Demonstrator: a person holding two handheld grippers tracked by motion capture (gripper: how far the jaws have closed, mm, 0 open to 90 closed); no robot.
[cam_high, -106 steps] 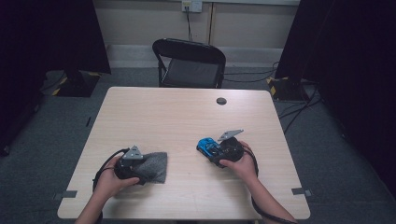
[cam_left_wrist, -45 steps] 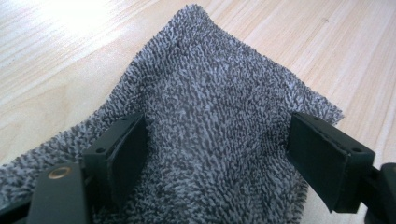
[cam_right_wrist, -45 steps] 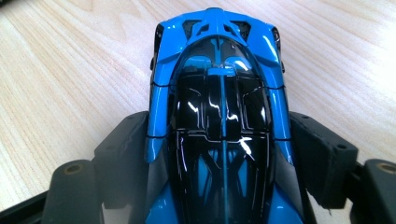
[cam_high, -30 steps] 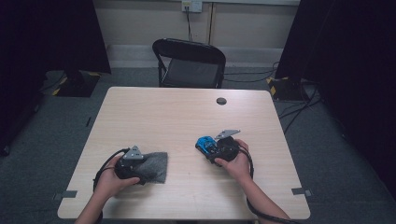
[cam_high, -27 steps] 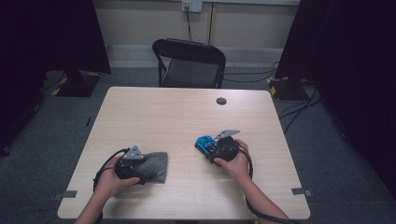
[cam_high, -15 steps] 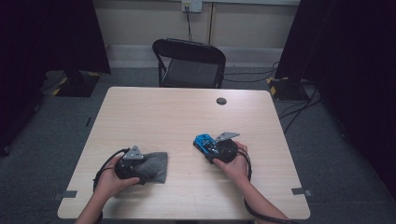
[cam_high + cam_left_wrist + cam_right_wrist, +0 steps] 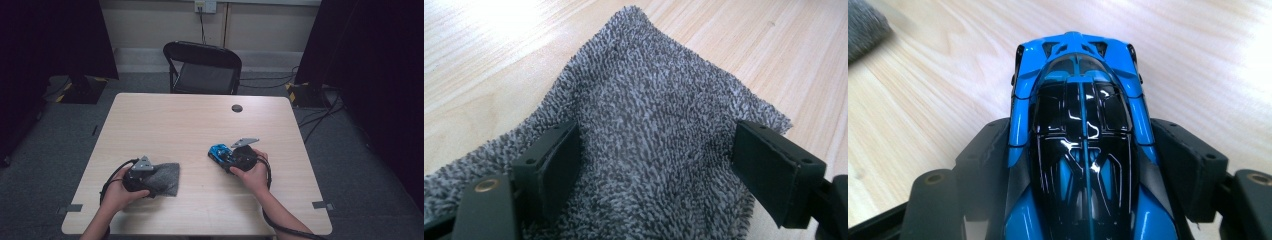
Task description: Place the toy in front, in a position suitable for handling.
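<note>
Cloth [image 7: 164,178], grey and nubbly, lies at the lower left of the high view on a pale wooden table [image 7: 200,125]. Behind the table stands a black folding chair [image 7: 204,67] on grey carpet, with dark curtains at both sides. A small dark disc [image 7: 237,108] sits near the table's far edge. The left gripper [image 7: 656,160] rests over the cloth, jaws spread wide apart. Right of centre, the right gripper [image 7: 1083,172] clamps a blue toy car [image 7: 1082,150] between its jaws.
</note>
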